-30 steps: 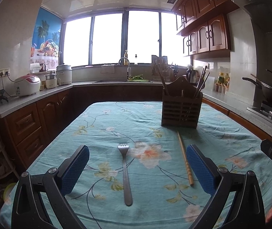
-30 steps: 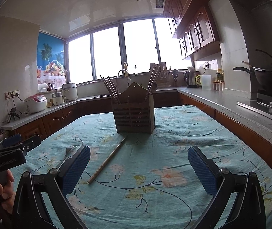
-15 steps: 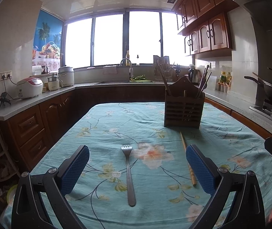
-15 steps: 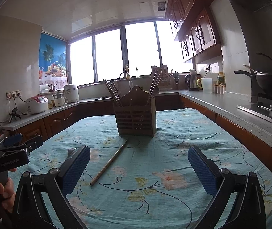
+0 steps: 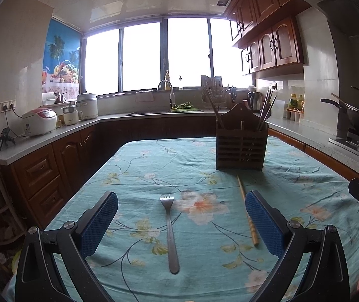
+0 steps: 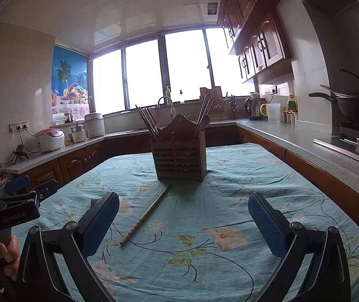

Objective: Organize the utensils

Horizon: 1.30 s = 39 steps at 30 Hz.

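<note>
We are reading "GenRobot.AI" printed on the body of the left gripper (image 6: 19, 201) at the near left of the right wrist view, the only legible writing here. We are holding the left gripper (image 5: 181, 220) and the right gripper (image 6: 183, 220) with fingers spread wide apart, gripping nothing. We are counting one metal fork (image 5: 169, 229) and one wooden chopstick (image 5: 247, 212) lying apart on the floral tablecloth (image 5: 154, 166), near the one slatted wooden utensil holder (image 5: 241, 148) standing farther back.

Left gripper (image 5: 181, 220) jaws wide apart over fork (image 5: 169, 229); chopstick (image 5: 246, 210) beside.
</note>
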### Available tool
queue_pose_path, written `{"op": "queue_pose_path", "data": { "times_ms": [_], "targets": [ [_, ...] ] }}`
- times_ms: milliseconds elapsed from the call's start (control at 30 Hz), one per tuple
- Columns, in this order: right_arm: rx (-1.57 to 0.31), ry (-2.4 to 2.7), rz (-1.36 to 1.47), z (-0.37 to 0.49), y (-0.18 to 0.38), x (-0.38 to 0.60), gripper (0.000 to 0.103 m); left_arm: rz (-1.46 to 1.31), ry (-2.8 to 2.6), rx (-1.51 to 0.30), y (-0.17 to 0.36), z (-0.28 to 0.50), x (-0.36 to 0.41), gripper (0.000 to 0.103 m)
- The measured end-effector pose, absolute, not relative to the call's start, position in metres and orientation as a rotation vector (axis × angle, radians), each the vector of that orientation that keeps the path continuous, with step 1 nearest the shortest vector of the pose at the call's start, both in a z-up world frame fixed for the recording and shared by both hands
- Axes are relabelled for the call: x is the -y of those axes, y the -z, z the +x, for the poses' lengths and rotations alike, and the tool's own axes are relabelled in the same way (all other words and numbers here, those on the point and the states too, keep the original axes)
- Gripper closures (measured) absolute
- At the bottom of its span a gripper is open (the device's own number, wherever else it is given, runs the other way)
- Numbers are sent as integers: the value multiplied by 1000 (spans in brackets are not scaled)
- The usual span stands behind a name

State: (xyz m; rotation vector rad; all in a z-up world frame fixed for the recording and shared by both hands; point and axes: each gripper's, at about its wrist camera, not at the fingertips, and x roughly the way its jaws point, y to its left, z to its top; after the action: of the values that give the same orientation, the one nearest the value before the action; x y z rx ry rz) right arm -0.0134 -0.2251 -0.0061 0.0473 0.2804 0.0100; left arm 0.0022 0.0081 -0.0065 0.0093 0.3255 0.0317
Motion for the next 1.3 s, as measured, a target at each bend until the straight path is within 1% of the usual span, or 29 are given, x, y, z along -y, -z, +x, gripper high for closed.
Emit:
{"op": "queue_pose_path", "data": {
  "times_ms": [1300],
  "targets": [
    [-256, -26, 52, -16, 0, 220, 0, 36, -24, -320, 4, -4, 7, 1]
  ]
}}
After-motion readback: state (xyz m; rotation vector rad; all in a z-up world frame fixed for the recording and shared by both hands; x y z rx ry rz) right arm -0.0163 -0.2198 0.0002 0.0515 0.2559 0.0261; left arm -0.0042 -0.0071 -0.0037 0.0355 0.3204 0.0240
